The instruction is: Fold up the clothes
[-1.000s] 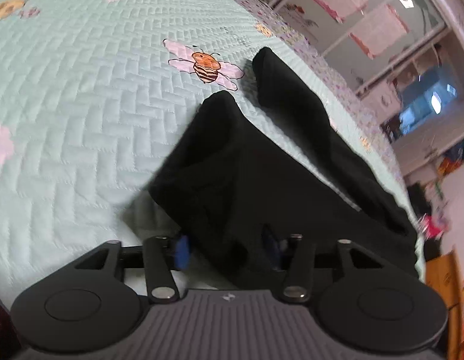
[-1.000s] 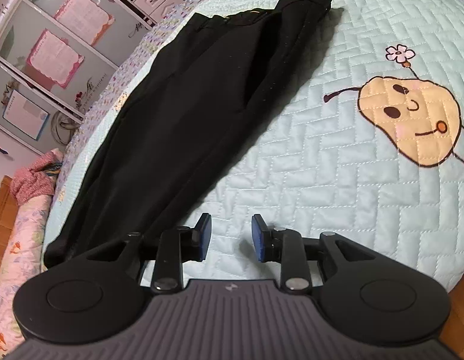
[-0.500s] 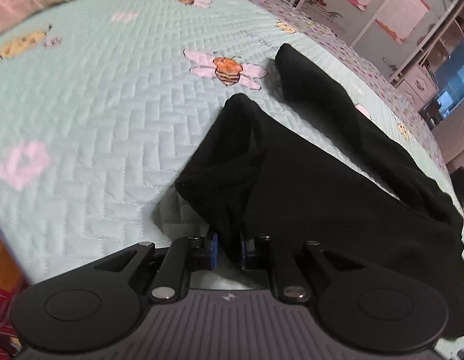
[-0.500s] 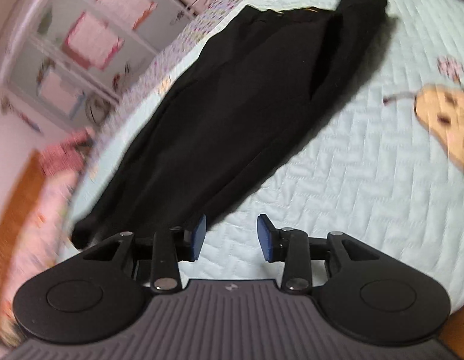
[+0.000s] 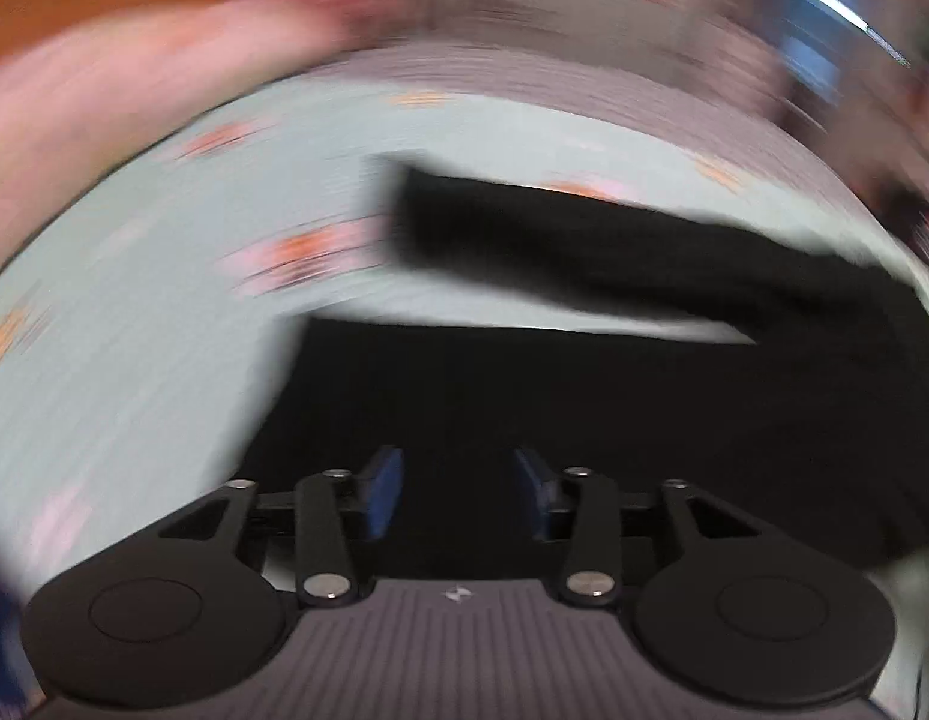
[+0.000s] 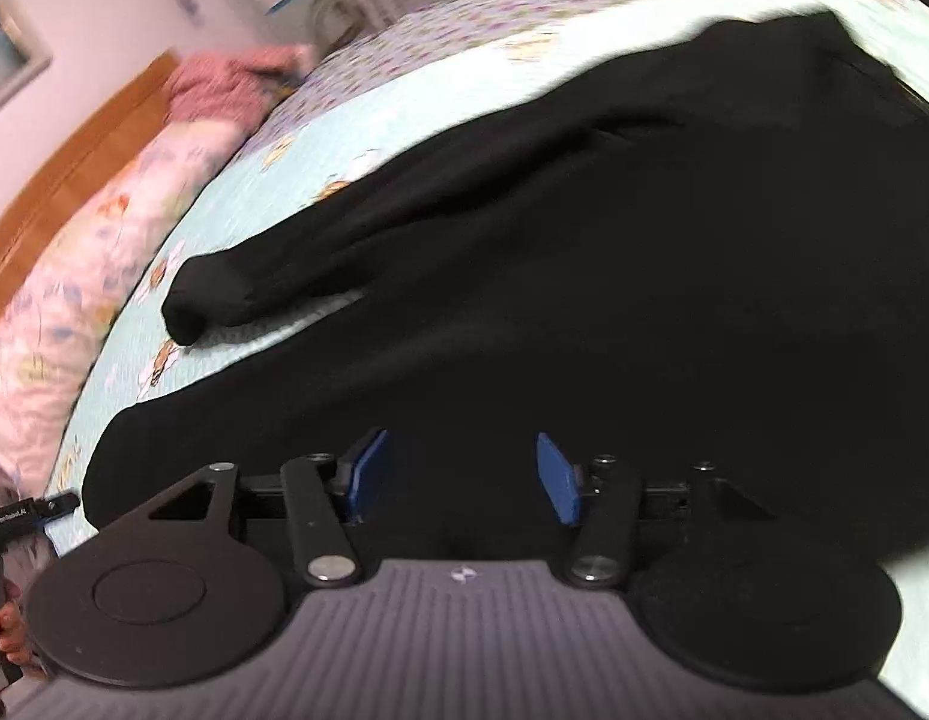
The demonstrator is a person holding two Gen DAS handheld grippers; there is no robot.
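the left gripper [image 5: 455,489] hangs tilted down over the dark cloth, its blue pads [image 5: 383,489] spread with nothing pinched between them; its jaws have just been opening. the right gripper [image 6: 461,477] leans down the same way, blue pads [image 6: 557,477] spread wider and empty, jaws likewise just opening. both sit low at 6 o'clock in their own views, over the near part of the cloth.

one pair of black trousers [image 6: 584,276] lies on the bed. two legs show: from the right wrist, one runs out to a cuff at about 9 o'clock, the other lies broad right under the gripper. from the left wrist, one leg stretches from 3 toward 11 o'clock and the other fills the lower middle, all heavily blurred.

at 8 o'clock in the right view a hand [image 6: 5,630] grips the handle of the other tool.

the bed wears a pale green quilted cover [image 6: 320,138] with small cartoon prints. at 10 o'clock lie one floral pillow [image 6: 86,258], one pink bundle [image 6: 224,81] and a wooden headboard [image 6: 74,168]; pale cabinets stand behind.
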